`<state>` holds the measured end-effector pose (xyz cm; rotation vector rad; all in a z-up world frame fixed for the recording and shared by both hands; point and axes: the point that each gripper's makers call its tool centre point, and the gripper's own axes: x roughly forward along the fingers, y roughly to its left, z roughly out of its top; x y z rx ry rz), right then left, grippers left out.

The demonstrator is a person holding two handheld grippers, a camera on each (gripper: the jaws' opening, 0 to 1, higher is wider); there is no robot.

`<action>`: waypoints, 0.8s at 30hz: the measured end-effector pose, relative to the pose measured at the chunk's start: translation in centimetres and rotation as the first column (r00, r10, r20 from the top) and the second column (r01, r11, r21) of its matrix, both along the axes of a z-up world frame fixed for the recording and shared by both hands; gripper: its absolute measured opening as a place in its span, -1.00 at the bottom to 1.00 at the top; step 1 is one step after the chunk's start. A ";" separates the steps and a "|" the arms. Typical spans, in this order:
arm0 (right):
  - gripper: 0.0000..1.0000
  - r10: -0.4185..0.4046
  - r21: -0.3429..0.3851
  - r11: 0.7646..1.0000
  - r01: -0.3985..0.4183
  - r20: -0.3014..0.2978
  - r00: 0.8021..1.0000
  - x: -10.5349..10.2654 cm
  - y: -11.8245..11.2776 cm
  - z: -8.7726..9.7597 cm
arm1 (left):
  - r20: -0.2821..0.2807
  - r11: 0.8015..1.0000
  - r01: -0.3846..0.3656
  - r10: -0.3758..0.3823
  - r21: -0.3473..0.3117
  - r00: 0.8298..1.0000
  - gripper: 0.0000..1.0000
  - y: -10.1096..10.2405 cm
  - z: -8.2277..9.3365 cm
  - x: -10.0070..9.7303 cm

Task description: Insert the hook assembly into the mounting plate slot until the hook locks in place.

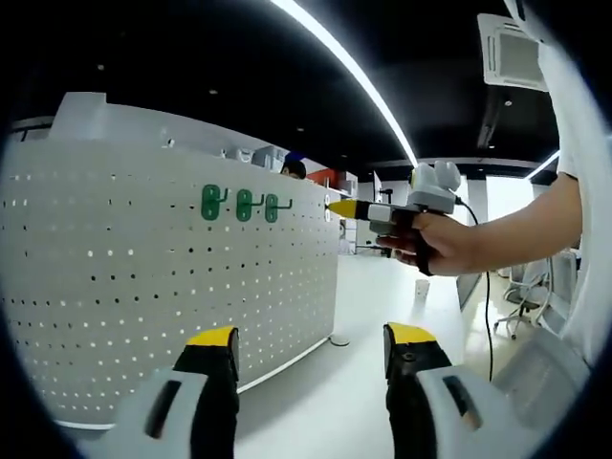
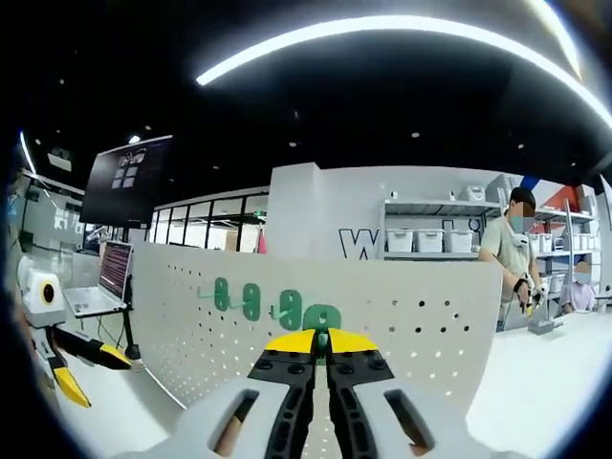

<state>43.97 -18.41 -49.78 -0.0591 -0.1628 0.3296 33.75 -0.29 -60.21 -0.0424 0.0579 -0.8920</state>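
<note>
Right gripper view: right hand-held gripper pinches green hook, orientation hidden.

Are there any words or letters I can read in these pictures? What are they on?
"W": a big dark letter on the white wall behind the pegboard; the letters after it are hidden by the shelf.
Hanging screen: small boxes, too blurred to read.
Laptop: lines of text, too small to read.
Green hooks, tongs: no writing to be seen.
</note>
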 end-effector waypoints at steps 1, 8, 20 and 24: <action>-0.99 0.001 -0.001 1.000 -0.001 0.002 1.000 0.2 0.0 0.1 | 0.000 1.000 -0.004 0.004 0.000 1.000 0.26 0.1 0.0 0.0; -0.99 -0.005 -0.020 1.000 0.005 0.015 1.000 1.2 0.0 0.7 | -0.003 0.999 -0.039 0.039 -0.002 0.999 0.25 1.2 -0.1 -0.1; -0.98 -0.031 -0.044 0.999 0.032 0.014 0.999 3.0 0.0 1.0 | -0.019 0.996 -0.088 0.088 0.001 0.996 0.24 3.0 -0.6 -0.3; -0.98 -0.037 -0.047 0.998 0.037 0.014 0.999 3.7 0.1 0.9 | -0.018 0.995 -0.096 0.096 0.005 0.995 0.24 3.3 -0.7 -0.3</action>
